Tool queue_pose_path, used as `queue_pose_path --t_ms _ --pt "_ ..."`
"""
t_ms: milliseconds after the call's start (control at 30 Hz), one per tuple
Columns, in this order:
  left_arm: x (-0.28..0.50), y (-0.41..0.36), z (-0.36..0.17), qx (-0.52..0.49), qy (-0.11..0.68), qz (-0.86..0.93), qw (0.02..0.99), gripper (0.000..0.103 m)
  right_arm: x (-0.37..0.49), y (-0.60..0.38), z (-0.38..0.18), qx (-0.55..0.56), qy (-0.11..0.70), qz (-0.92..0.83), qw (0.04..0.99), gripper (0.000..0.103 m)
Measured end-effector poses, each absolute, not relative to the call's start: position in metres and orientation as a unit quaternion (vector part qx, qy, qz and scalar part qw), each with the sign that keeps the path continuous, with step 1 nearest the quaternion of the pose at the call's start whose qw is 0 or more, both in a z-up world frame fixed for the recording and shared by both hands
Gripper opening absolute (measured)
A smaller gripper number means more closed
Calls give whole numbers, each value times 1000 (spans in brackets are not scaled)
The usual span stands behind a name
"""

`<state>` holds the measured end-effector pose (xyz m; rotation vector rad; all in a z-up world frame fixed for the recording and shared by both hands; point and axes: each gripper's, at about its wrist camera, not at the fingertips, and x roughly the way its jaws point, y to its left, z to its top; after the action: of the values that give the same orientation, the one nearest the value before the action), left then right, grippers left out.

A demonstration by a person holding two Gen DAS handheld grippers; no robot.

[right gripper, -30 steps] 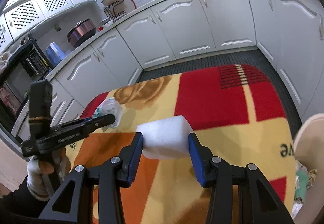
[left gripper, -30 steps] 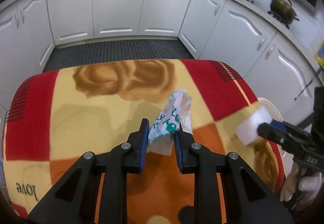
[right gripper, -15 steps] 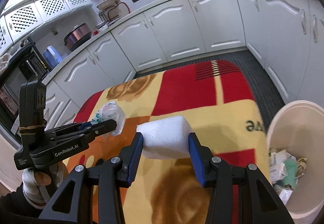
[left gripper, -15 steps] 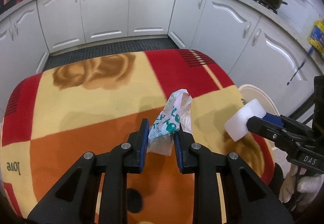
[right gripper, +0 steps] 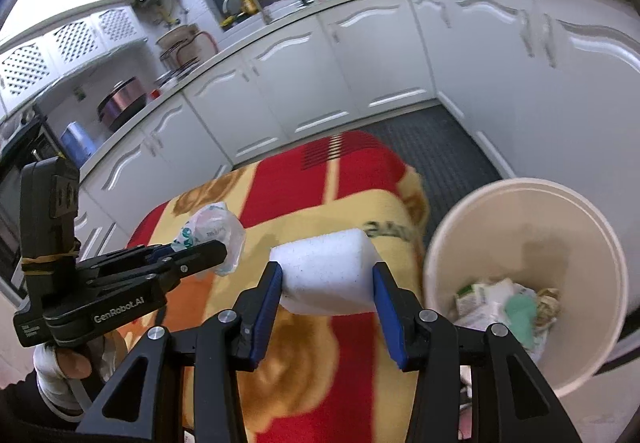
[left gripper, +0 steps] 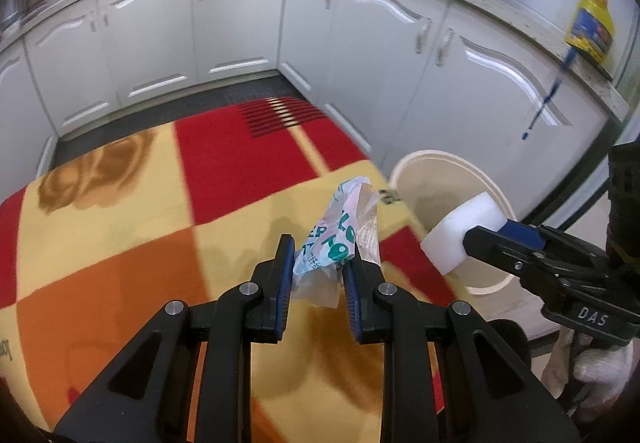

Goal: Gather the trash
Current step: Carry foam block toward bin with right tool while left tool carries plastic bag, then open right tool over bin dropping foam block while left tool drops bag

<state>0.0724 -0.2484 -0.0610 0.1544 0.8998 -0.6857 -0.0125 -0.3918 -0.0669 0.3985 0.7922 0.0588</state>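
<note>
**Two pieces of trash carried toward the bin**

With both loads clamped, I read the left wrist view first. My left gripper pinches a crumpled plastic wrapper with green print, its blue pads pressed into the lower part while the loose top stands up between them; a low grip of this kind probably keeps so limp a thing from slipping. It hangs above the blanket-covered tabletop, near the edge that faces the white trash bin. To the right, my right gripper holds a white foam block against the bin's mouth.

Right wrist view: the right gripper squeezes the foam block across its width, jaws wide apart on its two ends. The block sits just beside the trash bin, whose floor already holds paper scraps. I judge it not yet over the opening, so release should wait. The left gripper trails with its wrapper farther from the bin.
</note>
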Motion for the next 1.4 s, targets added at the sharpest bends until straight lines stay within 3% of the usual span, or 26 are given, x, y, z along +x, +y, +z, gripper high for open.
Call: queue_pose_path --t_ms 633,1200,1333,1400 --pt "52 -348 -70 88 445 -401 796 21 -70 -476 -80 228 380 -74 894 45" --pt "66 -393 -97 74 471 -419 773 21 -76 -511 -107 249 399 -115 875 48" --pt "70 -399 -101 72 473 -416 773 25 -70 -512 -112 240 407 -122 873 53" --pt "72 -401 -103 70 476 -415 772 39 -67 -510 -115 233 412 -127 872 54"
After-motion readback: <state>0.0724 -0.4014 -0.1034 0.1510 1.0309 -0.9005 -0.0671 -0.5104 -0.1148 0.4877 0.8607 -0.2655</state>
